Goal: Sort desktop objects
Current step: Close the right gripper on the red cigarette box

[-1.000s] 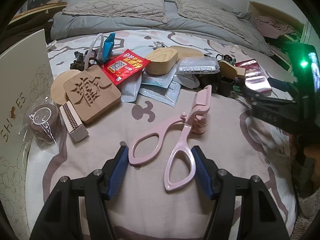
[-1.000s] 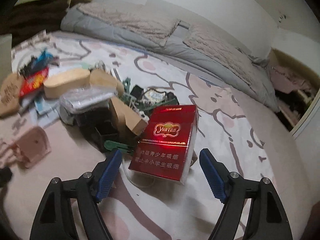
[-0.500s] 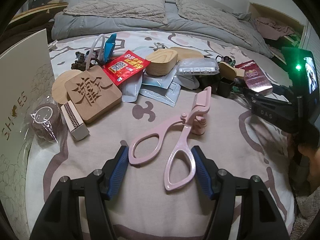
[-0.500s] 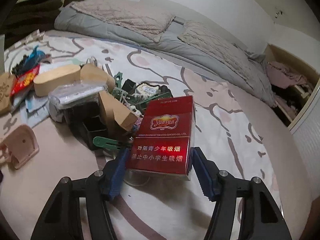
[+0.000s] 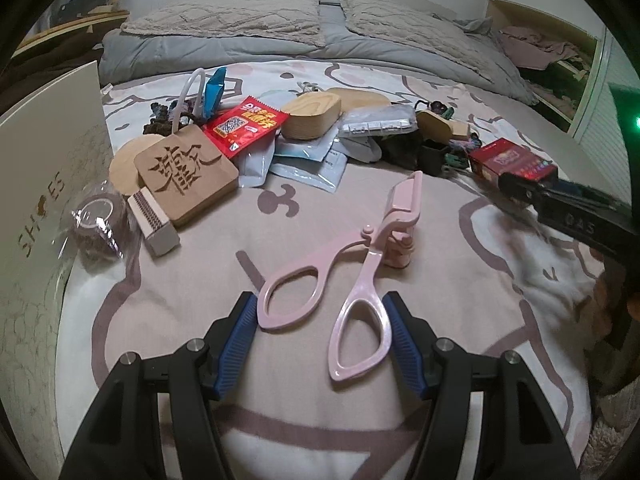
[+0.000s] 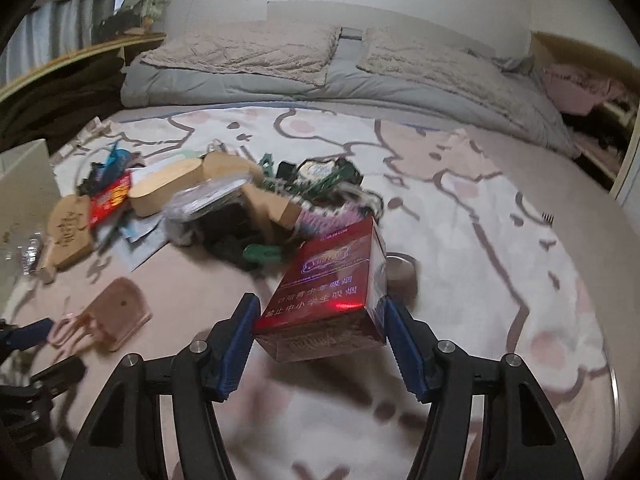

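Observation:
A pink scissor-shaped tool (image 5: 360, 256) lies along the patterned bedspread with its two handle loops between my left gripper's (image 5: 319, 312) blue pads, which press on the loops. My right gripper (image 6: 320, 312) is shut on a red cigarette box (image 6: 328, 280), held tilted just above the bedspread. In the left wrist view that red box (image 5: 508, 158) shows at the right, in the other gripper's black fingers. In the right wrist view the pink tool (image 6: 116, 312) sits low on the left.
A pile sits mid-bed: a carved wooden coaster (image 5: 186, 174), a red sachet (image 5: 244, 124), an oval wooden box (image 5: 312, 114), a clear case (image 5: 376, 120), a matchbox (image 5: 154, 220) and a wrapped tape roll (image 5: 98, 220). A white shoe box (image 5: 44, 184) stands left.
The right gripper's jaws closed on the red box, then lifted it off the bedspread and rolled it to a tilt. The left gripper and pink tool kept still.

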`<state>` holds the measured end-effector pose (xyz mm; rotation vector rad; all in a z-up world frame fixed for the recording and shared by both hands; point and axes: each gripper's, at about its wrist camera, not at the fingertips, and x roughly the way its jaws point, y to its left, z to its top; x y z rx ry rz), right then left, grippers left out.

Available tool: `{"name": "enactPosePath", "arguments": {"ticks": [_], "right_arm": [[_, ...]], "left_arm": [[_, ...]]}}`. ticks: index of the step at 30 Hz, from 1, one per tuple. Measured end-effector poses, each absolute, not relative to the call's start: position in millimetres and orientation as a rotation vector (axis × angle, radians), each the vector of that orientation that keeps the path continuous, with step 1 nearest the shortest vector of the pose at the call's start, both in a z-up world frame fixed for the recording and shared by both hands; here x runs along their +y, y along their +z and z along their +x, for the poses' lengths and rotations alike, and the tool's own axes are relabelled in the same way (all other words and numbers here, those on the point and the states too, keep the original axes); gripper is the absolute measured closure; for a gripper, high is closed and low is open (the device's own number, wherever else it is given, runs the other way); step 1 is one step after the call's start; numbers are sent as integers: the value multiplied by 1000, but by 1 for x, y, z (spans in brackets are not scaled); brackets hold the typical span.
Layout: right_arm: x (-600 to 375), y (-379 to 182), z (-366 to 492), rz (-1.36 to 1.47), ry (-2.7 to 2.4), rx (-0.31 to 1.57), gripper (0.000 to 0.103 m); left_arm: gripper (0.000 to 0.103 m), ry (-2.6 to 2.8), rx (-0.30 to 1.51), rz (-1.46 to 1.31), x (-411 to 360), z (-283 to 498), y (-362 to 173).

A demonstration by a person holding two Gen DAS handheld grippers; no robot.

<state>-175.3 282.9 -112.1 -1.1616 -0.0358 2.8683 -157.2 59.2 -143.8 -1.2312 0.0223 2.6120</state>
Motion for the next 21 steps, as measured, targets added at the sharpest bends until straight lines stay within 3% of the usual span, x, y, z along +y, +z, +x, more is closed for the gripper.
{"name": "enactPosePath", "arguments": {"ticks": [13,21], "right_arm": [[284,-122,-117,-1259,2933,238,40],[280,-131,-100,-1312,2919,267,40]], "left_arm": [[39,2641,90,-1180,58,-112,-145],[39,2665,118,-1121,60,-87,-142]]}}
